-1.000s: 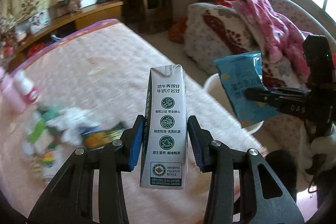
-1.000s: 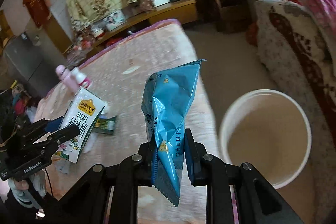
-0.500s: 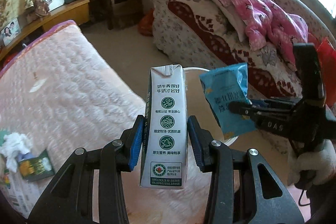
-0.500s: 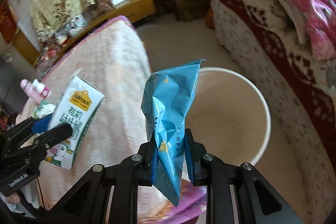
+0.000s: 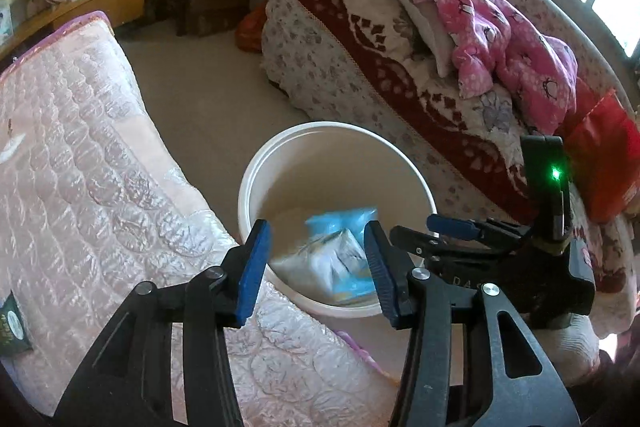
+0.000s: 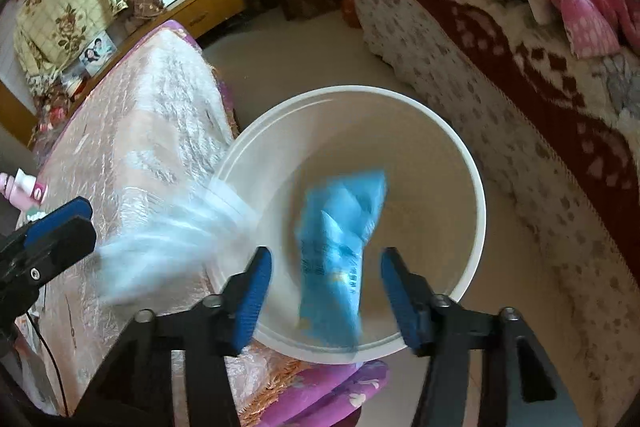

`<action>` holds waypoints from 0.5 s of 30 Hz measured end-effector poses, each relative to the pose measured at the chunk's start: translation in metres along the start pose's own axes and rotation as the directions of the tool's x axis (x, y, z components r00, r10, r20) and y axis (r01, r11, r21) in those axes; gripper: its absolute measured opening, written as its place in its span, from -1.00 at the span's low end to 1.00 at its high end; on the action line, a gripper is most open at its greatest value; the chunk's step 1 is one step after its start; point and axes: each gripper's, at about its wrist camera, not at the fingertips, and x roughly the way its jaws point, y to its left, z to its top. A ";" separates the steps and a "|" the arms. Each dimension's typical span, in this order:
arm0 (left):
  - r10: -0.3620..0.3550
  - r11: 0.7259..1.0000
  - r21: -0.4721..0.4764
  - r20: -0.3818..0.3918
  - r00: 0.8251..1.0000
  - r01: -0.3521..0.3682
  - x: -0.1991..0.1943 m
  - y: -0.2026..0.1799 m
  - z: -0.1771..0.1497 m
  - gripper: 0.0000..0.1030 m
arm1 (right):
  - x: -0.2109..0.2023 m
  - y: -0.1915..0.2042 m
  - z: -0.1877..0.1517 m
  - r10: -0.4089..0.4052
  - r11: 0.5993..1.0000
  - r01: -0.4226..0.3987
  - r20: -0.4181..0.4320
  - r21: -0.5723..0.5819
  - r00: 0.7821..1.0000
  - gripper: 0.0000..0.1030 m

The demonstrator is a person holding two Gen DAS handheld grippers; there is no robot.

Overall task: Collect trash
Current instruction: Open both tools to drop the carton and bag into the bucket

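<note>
Each tool was black, with angular cut-out arms, silver screw heads and blue ribbed pads: the left tool (image 5: 316, 269) and the right tool (image 6: 325, 297). A green light glowed on the right tool's black housing in the left wrist view.

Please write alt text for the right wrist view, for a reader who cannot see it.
The open right gripper hangs over a round white plastic bucket as a crumpled blue snack wrapper drops into it, motion-blurred. A pale blurred carton falls at the left near the left gripper, beside a pink quilted mattress.
</note>
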 end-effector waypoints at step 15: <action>0.148 0.989 -0.020 0.098 0.984 -0.147 -0.043 0.021 -0.014 -0.09 | -0.033 0.032 -0.002 0.009 0.997 -0.004 0.064 -0.075 0.998 0.09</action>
